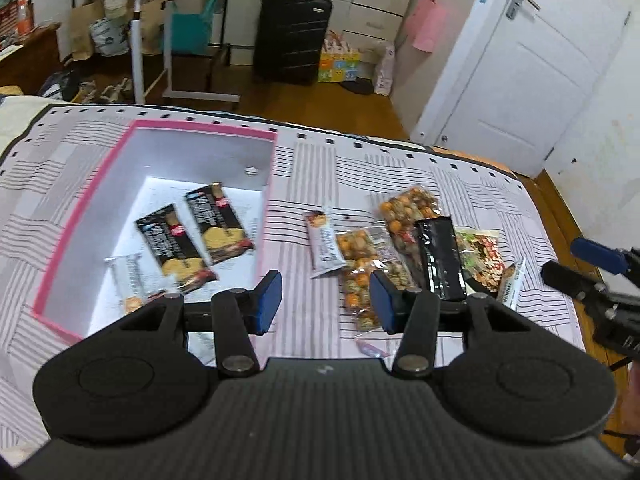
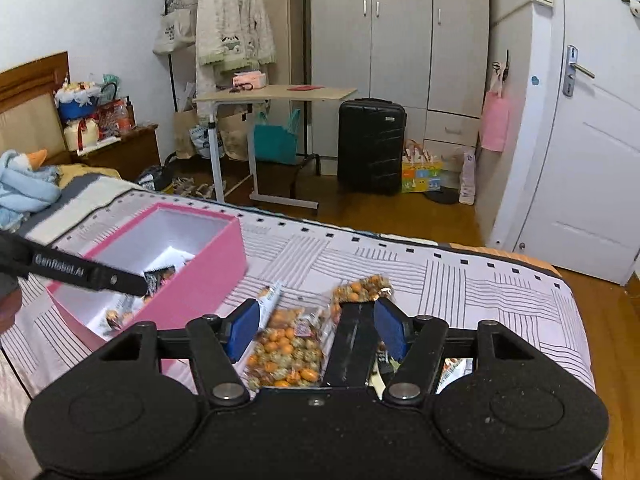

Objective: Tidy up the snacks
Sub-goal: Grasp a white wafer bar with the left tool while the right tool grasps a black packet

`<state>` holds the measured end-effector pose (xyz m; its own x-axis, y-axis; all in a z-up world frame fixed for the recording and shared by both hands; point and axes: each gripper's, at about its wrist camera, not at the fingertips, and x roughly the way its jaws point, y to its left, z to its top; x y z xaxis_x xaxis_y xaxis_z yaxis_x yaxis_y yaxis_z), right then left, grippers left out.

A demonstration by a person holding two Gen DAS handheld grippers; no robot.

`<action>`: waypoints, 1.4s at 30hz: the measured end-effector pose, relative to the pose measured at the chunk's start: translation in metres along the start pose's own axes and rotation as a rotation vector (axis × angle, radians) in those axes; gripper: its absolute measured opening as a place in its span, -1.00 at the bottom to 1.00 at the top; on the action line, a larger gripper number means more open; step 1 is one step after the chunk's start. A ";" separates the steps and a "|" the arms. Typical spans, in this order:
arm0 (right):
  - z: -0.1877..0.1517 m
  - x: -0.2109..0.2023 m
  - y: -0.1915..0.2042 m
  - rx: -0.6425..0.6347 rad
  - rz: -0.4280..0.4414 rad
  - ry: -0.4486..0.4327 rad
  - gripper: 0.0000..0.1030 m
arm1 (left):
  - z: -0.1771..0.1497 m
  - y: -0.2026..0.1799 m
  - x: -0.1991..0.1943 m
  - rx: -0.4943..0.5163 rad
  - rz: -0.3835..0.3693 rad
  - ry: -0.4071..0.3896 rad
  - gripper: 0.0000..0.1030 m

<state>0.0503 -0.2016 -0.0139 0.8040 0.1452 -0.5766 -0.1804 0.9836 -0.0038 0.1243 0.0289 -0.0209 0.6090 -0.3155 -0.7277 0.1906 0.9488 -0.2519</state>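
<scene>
A pink box point(image 1: 82, 216) with a white inside lies open on the striped bedsheet; it holds two black cracker packs point(image 1: 218, 224) and a clear wrapped snack point(image 1: 128, 280). To its right lie a white bar point(image 1: 324, 242), clear bags of orange nuts point(image 1: 358, 276), a black packet point(image 1: 440, 256) and more snacks. My left gripper point(image 1: 326, 300) is open and empty above the sheet between box and pile. My right gripper point(image 2: 314, 330) is open and empty, hovering over the nut bags point(image 2: 286, 350) and black packet point(image 2: 354, 340). The box also shows in the right wrist view point(image 2: 208, 276).
The bed's far edge point(image 1: 360, 136) drops to a wooden floor. Beyond stand a rolling side table point(image 2: 276, 94), a black suitcase point(image 2: 370, 144), a wardrobe point(image 2: 400, 32) and a white door point(image 2: 592, 140). The left gripper's arm point(image 2: 76, 272) reaches over the box.
</scene>
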 end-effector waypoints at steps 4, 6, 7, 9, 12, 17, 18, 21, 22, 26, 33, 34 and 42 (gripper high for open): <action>-0.017 0.024 -0.005 -0.006 0.016 0.023 0.33 | 0.000 -0.016 0.026 0.029 0.015 0.000 -0.15; -0.028 0.046 -0.005 -0.030 0.008 0.044 0.33 | 0.001 -0.023 0.041 0.037 0.031 -0.001 -0.16; -0.032 0.055 -0.005 -0.045 -0.003 0.045 0.33 | 0.001 -0.026 0.050 0.036 0.044 0.001 -0.16; -0.044 0.078 -0.005 -0.062 -0.023 0.041 0.33 | 0.002 -0.031 0.066 0.033 0.068 -0.001 -0.16; -0.056 0.104 -0.004 -0.093 -0.059 0.023 0.33 | 0.002 -0.036 0.089 0.009 0.093 -0.028 -0.15; -0.072 0.134 0.003 -0.171 -0.110 -0.023 0.33 | 0.004 -0.045 0.133 0.011 0.174 -0.062 -0.15; -0.075 0.140 0.005 -0.188 -0.134 -0.032 0.33 | 0.004 -0.046 0.140 0.011 0.185 -0.064 -0.15; -0.080 0.156 0.008 -0.209 -0.172 -0.041 0.39 | 0.003 -0.047 0.164 0.006 0.222 -0.069 -0.15; -0.081 0.161 0.009 -0.211 -0.180 -0.035 0.43 | 0.002 -0.046 0.171 0.000 0.230 -0.067 -0.15; -0.084 0.173 0.017 -0.254 -0.265 -0.030 0.51 | -0.001 -0.039 0.192 -0.022 0.269 -0.050 -0.15; -0.087 0.176 0.011 -0.260 -0.306 -0.005 0.39 | -0.010 -0.017 0.211 -0.113 0.225 -0.015 -0.14; -0.088 0.174 0.010 -0.258 -0.303 -0.008 0.22 | -0.012 -0.014 0.213 -0.137 0.210 -0.004 -0.16; -0.086 0.153 0.002 -0.089 -0.254 -0.007 0.02 | -0.017 -0.002 0.213 -0.208 0.148 0.014 -0.39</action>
<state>0.1238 -0.1868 -0.1726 0.8335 -0.1041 -0.5427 -0.0212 0.9754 -0.2196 0.2409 -0.0409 -0.1860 0.6075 -0.1752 -0.7747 -0.0634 0.9616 -0.2672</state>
